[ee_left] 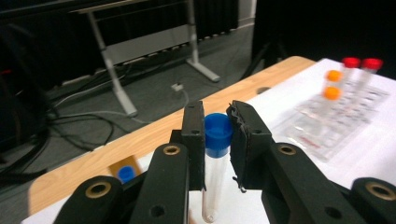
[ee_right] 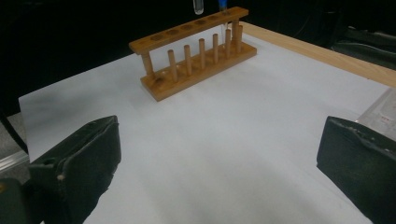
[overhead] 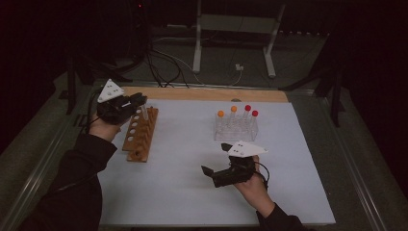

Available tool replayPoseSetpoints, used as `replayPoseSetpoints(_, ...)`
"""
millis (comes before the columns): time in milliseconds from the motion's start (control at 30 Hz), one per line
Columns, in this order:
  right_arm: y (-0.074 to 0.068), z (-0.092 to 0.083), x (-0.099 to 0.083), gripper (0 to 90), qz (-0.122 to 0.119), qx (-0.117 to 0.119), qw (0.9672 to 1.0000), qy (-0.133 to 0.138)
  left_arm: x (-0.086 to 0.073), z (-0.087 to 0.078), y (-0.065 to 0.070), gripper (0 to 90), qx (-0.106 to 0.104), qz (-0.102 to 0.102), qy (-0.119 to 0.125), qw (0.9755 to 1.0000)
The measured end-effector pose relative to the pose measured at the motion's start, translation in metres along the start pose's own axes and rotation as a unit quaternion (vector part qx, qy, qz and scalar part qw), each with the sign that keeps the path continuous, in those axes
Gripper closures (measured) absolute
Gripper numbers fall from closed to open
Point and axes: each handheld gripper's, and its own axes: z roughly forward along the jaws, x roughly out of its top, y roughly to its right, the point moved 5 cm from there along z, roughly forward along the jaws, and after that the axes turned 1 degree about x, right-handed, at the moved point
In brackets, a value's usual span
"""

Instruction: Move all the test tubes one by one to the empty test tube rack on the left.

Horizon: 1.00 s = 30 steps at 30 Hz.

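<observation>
1. While the person's left hand [overhead: 103, 127] is hovering at the far left of the counter [overhead: 192, 192], the left tongs [ee_left: 217, 130] are clamping a clear test tube [ee_left: 212, 186] just under its blue cap [ee_left: 218, 133] — the jaws are pressing on both sides of the tube, which is hanging upright between them.
2. From above, the left tongs [overhead: 139, 102] are sitting over the far end of the wooden rack [overhead: 140, 134], and the tube [overhead: 145, 113] is showing just beside the rack's top board.
3. Seen from the right gripper view, the tube's rounded bottom [ee_right: 198, 6] is hanging above the rack [ee_right: 196, 51], clear of the holes in its top board — it is not resting in any of them.
4. A second blue-capped tube [ee_left: 125, 173] is standing in the rack's far end, visible below the left tongs.
5. The right tongs [overhead: 217, 159] are lying near the middle of the counter, held by the right hand [overhead: 252, 185]; their jaws are standing wide apart and gripping nothing, with bare white counter [ee_right: 210, 140] between them.
6. A clear plastic rack [overhead: 235, 127] is standing beyond the right tongs, carrying two orange-capped tubes [overhead: 226, 114] and two red-capped tubes [overhead: 250, 111], well apart from the wooden rack.
</observation>
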Motion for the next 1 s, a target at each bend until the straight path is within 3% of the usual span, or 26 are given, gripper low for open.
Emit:
replayPoseSetpoints(267,0.001,0.001,-0.001,0.0,0.002,0.004,1.0,-0.003,-0.006,0.013,-0.025,77.7,0.036,-0.026,-0.001,0.999)
replayPoseSetpoints(533,0.002,0.0,-0.002,0.0,0.002,0.005,1.0,-0.004,-0.014,0.029,-0.039,77.7,0.073,-0.033,-0.004,0.9968)
replayPoseSetpoints(600,0.003,0.001,-0.003,0.0,0.002,0.004,1.0,-0.005,-0.018,0.033,-0.042,77.7,0.075,-0.043,-0.006,0.9963)
replayPoseSetpoints(800,0.003,0.0,-0.002,0.0,0.004,0.005,1.0,-0.003,-0.032,0.044,-0.043,77.7,0.083,-0.048,-0.012,0.9954)
replayPoseSetpoints(1000,0.002,0.0,-0.004,0.0,0.004,0.008,0.9999,-0.007,-0.049,0.055,-0.043,77.7,0.082,-0.054,-0.034,0.9946)
